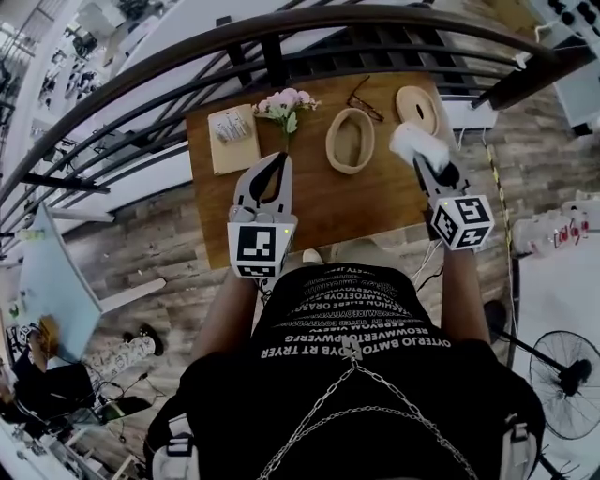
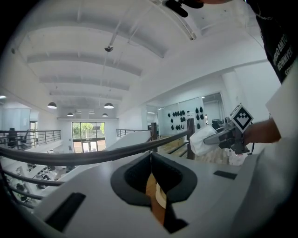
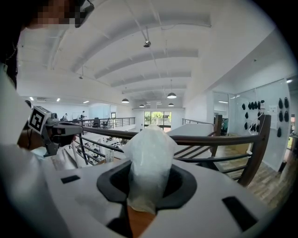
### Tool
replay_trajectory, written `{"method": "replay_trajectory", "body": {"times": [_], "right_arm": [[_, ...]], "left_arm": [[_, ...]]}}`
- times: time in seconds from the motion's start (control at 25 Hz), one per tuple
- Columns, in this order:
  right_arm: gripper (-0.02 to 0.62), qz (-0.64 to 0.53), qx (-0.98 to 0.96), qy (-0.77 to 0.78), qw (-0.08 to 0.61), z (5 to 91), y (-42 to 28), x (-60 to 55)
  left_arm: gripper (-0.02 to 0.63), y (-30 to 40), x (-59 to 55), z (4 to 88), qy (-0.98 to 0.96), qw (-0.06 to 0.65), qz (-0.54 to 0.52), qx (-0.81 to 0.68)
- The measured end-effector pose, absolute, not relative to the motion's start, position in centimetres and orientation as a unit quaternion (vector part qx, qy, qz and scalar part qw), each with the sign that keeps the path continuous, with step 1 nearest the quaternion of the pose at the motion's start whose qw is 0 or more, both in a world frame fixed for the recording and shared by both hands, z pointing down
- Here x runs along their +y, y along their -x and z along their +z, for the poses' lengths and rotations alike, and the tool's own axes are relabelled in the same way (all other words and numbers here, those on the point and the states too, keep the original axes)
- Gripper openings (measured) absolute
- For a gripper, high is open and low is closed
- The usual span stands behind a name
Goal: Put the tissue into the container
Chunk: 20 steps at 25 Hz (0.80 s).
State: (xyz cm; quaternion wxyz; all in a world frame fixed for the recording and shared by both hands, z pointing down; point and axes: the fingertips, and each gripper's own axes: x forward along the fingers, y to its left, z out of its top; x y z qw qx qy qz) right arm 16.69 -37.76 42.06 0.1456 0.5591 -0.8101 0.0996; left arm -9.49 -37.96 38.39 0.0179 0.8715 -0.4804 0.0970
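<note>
Seen from the head view, both forearms reach out from the body at the bottom of the frame toward the wooden worktop (image 1: 337, 211) in the upper middle, with the grippers pointing up the picture. The left gripper (image 1: 280, 160) sits left of centre over the near part of the worktop, its marker cube (image 1: 256, 247) facing the camera. In its own view the left gripper (image 2: 150, 155) has its fingers (image 2: 174, 174) brought together at the tips with nothing between them (only a sliver of brown wood shows through the gap lower down). The right gripper (image 1: 425, 161) is at the upper right, over the right edge of the worktop, and its fingers are closed narrowly on the white tissue (image 1: 410, 142). In the right gripper view the tissue (image 3: 149, 148) stands bunched and upright out of the right gripper (image 3: 147, 173), filling the middle of the frame. The tissue is off the worktop, held just right of the oval container (image 1: 331, 141) and just below the round wooden lid (image 1: 417, 108). Flowers (image 1: 286, 105) lie at the container's left, glasses (image 1: 364, 98) above it. A dark curved railing (image 1: 309, 23) runs across the top.
</note>
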Motion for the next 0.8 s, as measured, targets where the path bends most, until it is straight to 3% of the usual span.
{"method": "replay_trajectory", "body": {"times": [0.8], "right_arm": [[0.114,0.221,-0.831,-0.443,0.252,58.6,-16.9,-48.7]], "left_arm": [[0.029,6.8,-48.5,40.6,-0.842,0.037,0.132,-0.522]]}}
